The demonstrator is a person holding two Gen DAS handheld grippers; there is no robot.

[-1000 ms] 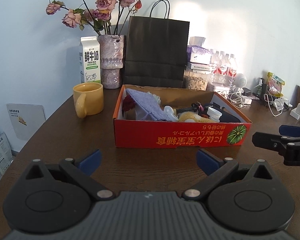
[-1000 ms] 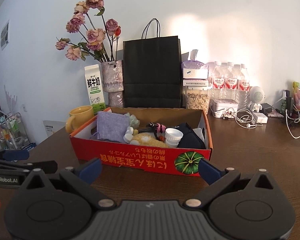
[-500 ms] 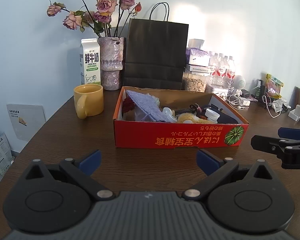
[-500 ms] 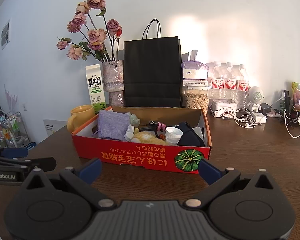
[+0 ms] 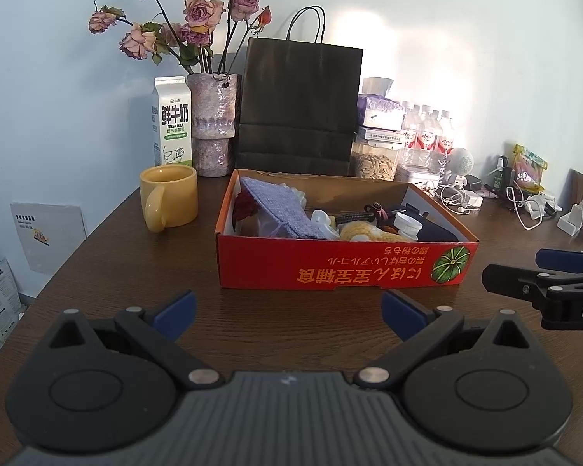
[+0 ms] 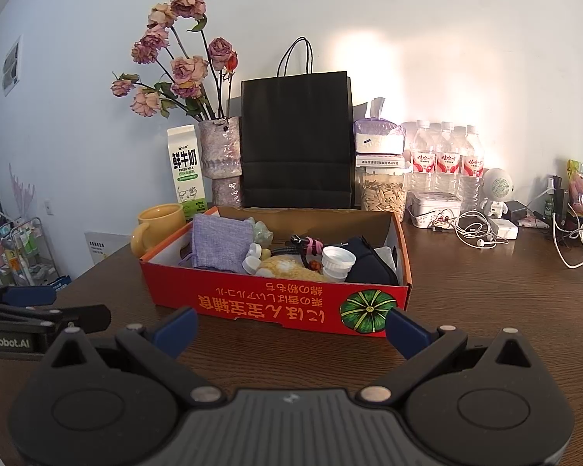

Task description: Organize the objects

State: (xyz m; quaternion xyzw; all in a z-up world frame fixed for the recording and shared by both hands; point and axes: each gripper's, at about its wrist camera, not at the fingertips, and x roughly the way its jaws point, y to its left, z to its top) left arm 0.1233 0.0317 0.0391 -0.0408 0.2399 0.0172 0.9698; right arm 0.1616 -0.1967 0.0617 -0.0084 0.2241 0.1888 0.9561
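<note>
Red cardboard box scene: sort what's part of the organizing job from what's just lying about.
Job:
red cardboard box
lilac woven pouch
white plastic cap
yellow knitted item
open left gripper
open right gripper

Lying about:
yellow ceramic mug
milk carton
black paper bag

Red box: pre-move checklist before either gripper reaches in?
1. Left gripper open, nothing between the fingers: ok.
2. Right gripper open, nothing held: ok.
3. Red box flat on the table, top open: ok.
4. Bare table between both grippers and the box front: ok.
5. Contents piled together, purple cloth pouch leaning on the other items, white cap beside the dark pouch; a clean single grasp: cannot tell.
6. Yellow mug stands apart from the box's left wall: ok.
</note>
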